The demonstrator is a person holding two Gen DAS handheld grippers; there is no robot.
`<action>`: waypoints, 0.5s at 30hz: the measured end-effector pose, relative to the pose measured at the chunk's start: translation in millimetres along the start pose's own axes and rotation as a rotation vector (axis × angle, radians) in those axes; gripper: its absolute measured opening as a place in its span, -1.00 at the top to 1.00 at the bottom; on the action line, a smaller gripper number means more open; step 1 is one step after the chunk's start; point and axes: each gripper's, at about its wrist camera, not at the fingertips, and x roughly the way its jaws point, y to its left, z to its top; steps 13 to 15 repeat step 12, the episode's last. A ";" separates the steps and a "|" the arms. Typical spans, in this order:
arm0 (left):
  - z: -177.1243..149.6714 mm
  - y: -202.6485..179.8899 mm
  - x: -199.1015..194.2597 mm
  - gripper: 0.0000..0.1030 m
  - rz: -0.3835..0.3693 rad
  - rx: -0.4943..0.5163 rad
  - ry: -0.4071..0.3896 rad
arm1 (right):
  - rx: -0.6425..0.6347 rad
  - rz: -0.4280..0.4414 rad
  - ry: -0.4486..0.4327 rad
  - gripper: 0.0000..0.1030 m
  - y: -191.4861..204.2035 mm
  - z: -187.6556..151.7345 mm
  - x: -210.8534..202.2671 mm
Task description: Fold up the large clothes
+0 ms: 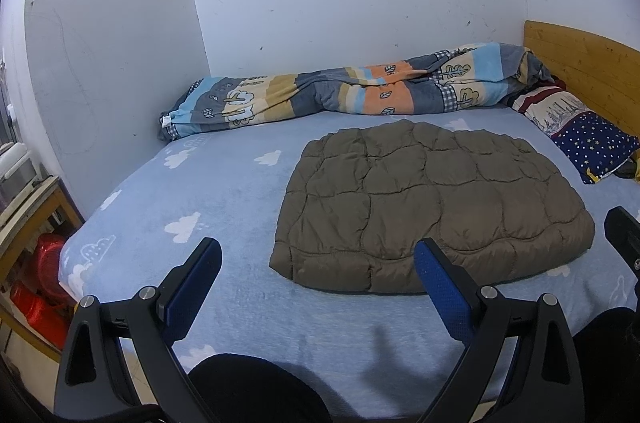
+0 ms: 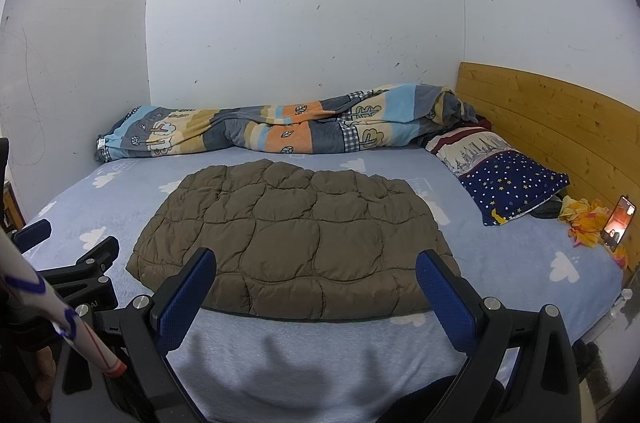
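Observation:
A brown quilted jacket [image 1: 432, 207] [image 2: 292, 235] lies flat as a folded bundle on the light blue cloud-print bed sheet [image 1: 224, 191] [image 2: 520, 263]. My left gripper [image 1: 316, 255] is open, held back from the jacket's near left edge, with nothing between its blue pads. My right gripper [image 2: 316, 259] is open too, hovering in front of the jacket's near edge and holding nothing. The left gripper's body [image 2: 80, 263] shows at the left of the right wrist view. Part of the right gripper [image 1: 624, 235] shows at the right edge of the left wrist view.
A striped patterned duvet [image 1: 340, 91] [image 2: 280, 127] is bunched along the wall. A starry pillow [image 1: 588, 139] [image 2: 508, 179] lies by the wooden headboard [image 2: 560, 127]. A lit phone [image 2: 619, 223] and yellow cloth [image 2: 588, 223] sit at the right. A wooden shelf with red items [image 1: 40, 263] stands left.

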 end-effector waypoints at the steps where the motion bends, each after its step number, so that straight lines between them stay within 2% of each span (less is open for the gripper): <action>1: 0.1 -1.1 -0.5 -0.87 0.001 0.000 -0.001 | -0.001 0.000 0.000 -0.98 -1.4 -0.3 0.1; 7: -0.6 -0.3 0.2 -0.87 -0.009 0.002 0.006 | 0.003 -0.001 0.001 -0.98 -2.5 -0.7 -0.7; 10: -1.7 1.8 2.2 -0.87 -0.037 -0.016 0.022 | 0.001 0.000 0.000 -0.98 -1.6 -0.5 -0.4; 15: -1.5 1.7 2.1 -0.87 -0.031 -0.010 0.021 | 0.001 0.002 -0.001 -0.98 -2.3 -0.8 -0.6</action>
